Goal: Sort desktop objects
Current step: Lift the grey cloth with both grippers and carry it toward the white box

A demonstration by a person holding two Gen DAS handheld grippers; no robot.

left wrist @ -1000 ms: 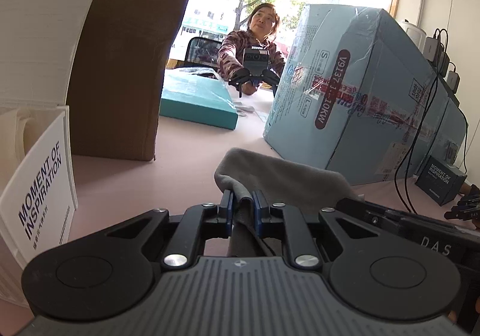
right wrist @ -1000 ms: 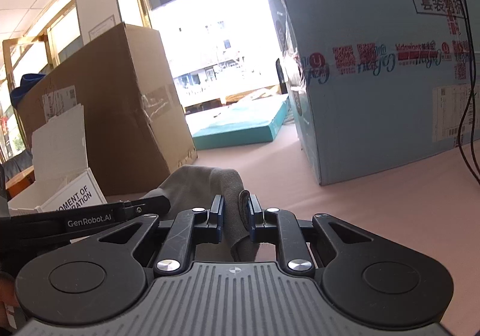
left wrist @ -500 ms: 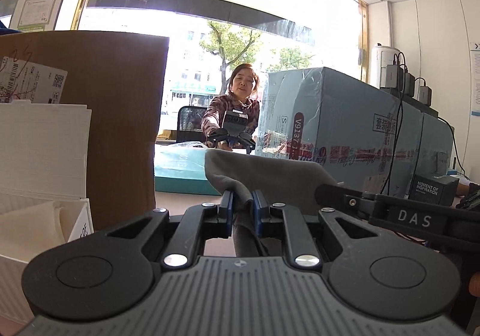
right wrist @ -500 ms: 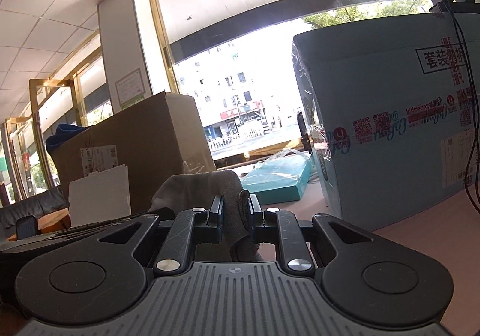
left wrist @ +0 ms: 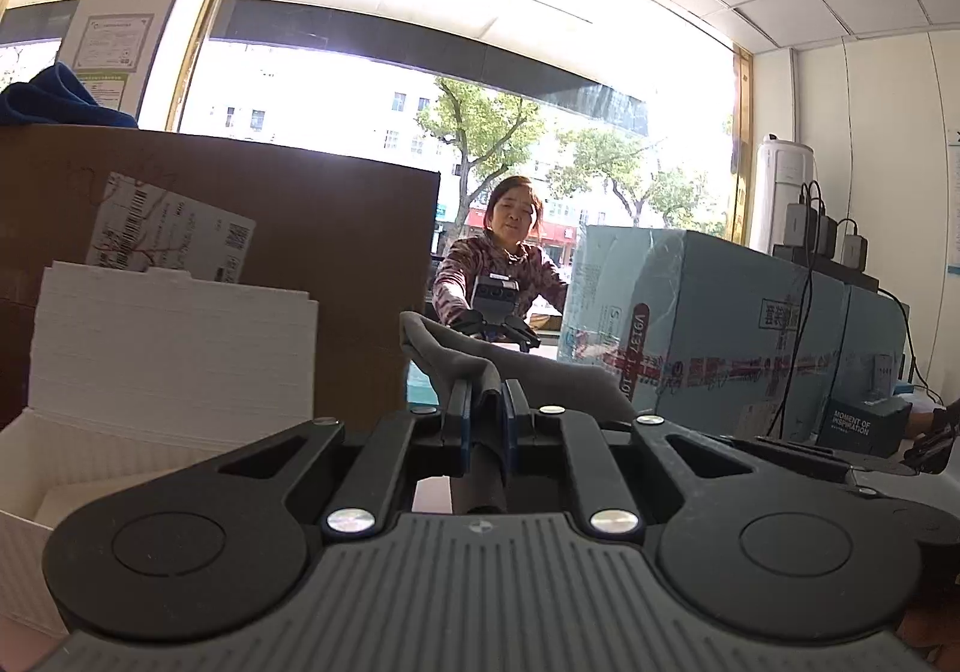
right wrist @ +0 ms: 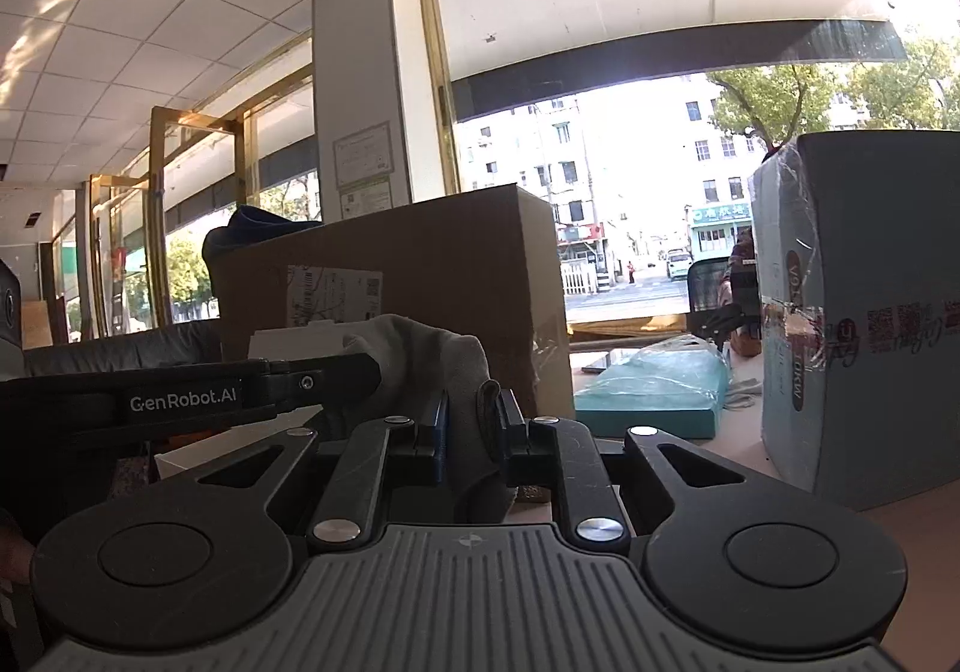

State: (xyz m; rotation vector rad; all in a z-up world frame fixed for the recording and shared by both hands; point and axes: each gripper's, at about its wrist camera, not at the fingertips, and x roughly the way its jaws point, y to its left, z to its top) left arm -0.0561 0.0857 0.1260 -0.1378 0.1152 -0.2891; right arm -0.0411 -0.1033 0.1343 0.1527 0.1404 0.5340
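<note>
A grey cloth (left wrist: 528, 372) is held up in the air between both grippers. My left gripper (left wrist: 485, 402) is shut on one part of it, the fabric bunched between the blue pads. In the right wrist view the same grey cloth (right wrist: 432, 366) drapes over my right gripper (right wrist: 471, 420), which is shut on another fold. The left gripper's black body, marked GenRobot.AI, crosses the left of the right wrist view. The cloth's lower part is hidden behind the gripper bodies.
A large brown cardboard box (left wrist: 336, 264) and an open white box (left wrist: 168, 348) stand at the left. A big light-blue carton (left wrist: 720, 324) with cables stands at the right, a teal flat box (right wrist: 654, 396) behind. A person (left wrist: 504, 264) with grippers sits across the table.
Both grippers have risen and tilted upward with the cloth lifted off the pink table; the views now look over the boxes toward the ceiling and window.
</note>
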